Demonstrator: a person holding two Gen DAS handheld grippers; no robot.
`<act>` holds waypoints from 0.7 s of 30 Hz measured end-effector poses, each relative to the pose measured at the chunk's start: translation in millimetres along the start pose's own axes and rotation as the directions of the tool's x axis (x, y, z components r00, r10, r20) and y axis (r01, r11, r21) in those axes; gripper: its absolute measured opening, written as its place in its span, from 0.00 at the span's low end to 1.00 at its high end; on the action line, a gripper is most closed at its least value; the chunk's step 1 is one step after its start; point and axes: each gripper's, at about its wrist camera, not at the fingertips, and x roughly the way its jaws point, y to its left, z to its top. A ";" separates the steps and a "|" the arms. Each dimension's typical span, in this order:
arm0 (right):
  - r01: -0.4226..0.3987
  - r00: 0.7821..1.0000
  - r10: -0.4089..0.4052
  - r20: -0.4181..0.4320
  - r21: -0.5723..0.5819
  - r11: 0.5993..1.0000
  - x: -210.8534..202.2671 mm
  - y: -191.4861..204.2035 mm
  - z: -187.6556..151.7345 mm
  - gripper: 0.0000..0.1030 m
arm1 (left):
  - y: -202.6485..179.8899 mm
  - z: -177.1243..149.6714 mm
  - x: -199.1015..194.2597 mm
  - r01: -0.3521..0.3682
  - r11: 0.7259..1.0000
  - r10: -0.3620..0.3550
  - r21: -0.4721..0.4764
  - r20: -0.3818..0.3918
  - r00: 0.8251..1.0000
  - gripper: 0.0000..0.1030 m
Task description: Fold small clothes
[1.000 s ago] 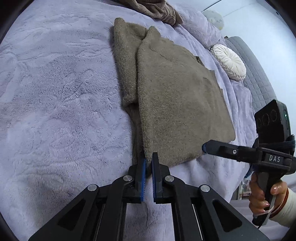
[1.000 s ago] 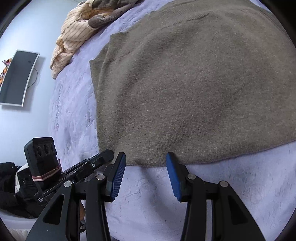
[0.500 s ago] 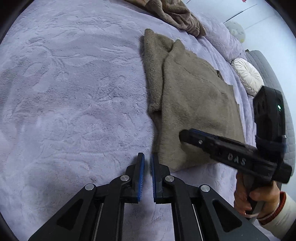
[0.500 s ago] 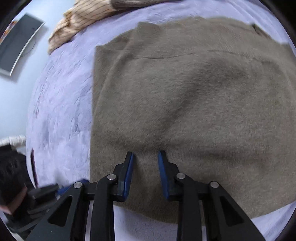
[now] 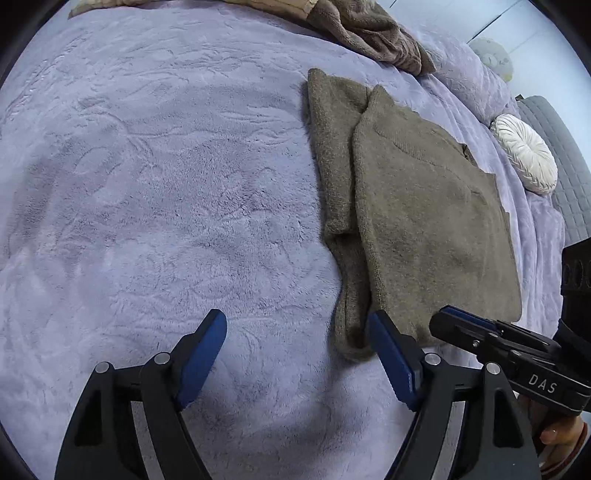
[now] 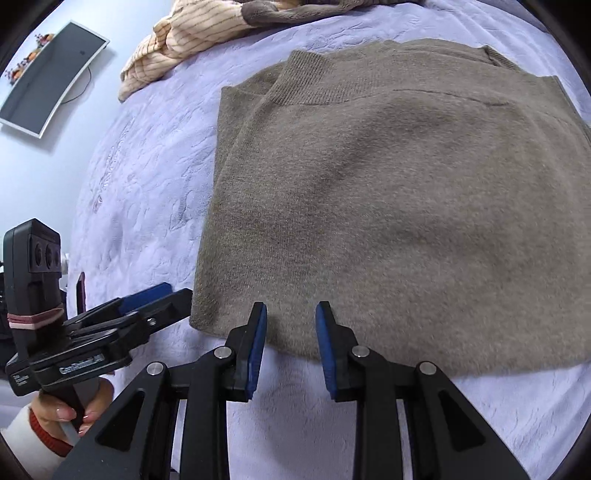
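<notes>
A taupe knit sweater (image 5: 424, 221) lies flat on the lilac blanket (image 5: 147, 184), one sleeve (image 5: 332, 147) folded lengthwise along its left side. My left gripper (image 5: 295, 325) hovers low over the blanket at the sweater's near left corner. Its jaws are opening wide, and only the sleeve's cuff lies loose by the right finger (image 5: 388, 350). My right gripper (image 6: 290, 317) hangs over the sweater's (image 6: 388, 203) near hem, jaws partly apart, flat knit showing between them. The left gripper (image 6: 159, 295) shows beside that hem, and the right gripper (image 5: 448, 315) rests over the near right corner.
A heap of other clothes (image 5: 369, 29) lies at the far edge of the bed, with a striped cream garment (image 6: 192, 33) in it. A round white cushion (image 5: 524, 153) sits to the right of the sweater. A dark monitor (image 6: 51, 77) hangs on the wall.
My left gripper's jaws went from shut to wide apart near the sleeve's end. My right gripper's jaws narrowed, and it moved from the blanket onto the hem.
</notes>
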 end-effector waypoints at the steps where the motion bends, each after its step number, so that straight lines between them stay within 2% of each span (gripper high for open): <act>1: -0.001 1.000 0.001 0.003 0.004 1.000 -2.4 0.9 -0.2 0.29 | 0.5 0.5 0.5 -0.005 1.000 0.005 -0.006 -0.001 1.000 0.78; 6: -0.007 1.000 0.007 0.020 0.045 0.999 -15.4 -7.0 -7.4 0.30 | -2.0 1.1 2.8 -0.059 0.998 0.059 0.006 -0.012 0.998 0.78; 9: -0.011 0.999 0.009 0.034 0.076 0.997 -20.4 -13.9 -12.7 0.38 | -5.2 1.5 4.9 -0.081 0.996 0.082 0.022 -0.023 0.996 0.78; 14: -0.009 0.999 0.004 0.046 0.117 0.993 -29.1 -26.3 -22.9 0.39 | -4.4 1.0 1.7 -0.117 0.993 0.117 0.020 -0.025 0.993 0.78; 18: -0.070 0.996 0.062 0.070 0.123 0.990 -31.8 -23.5 -23.8 0.39 | 3.4 -3.0 -4.1 -0.180 0.983 0.181 0.020 -0.026 0.983 0.78; 21: -0.125 0.988 0.118 0.101 0.067 0.990 -26.8 -1.8 -12.5 0.39 | 9.1 -7.7 -7.2 -0.224 0.975 0.224 0.013 -0.035 0.974 0.78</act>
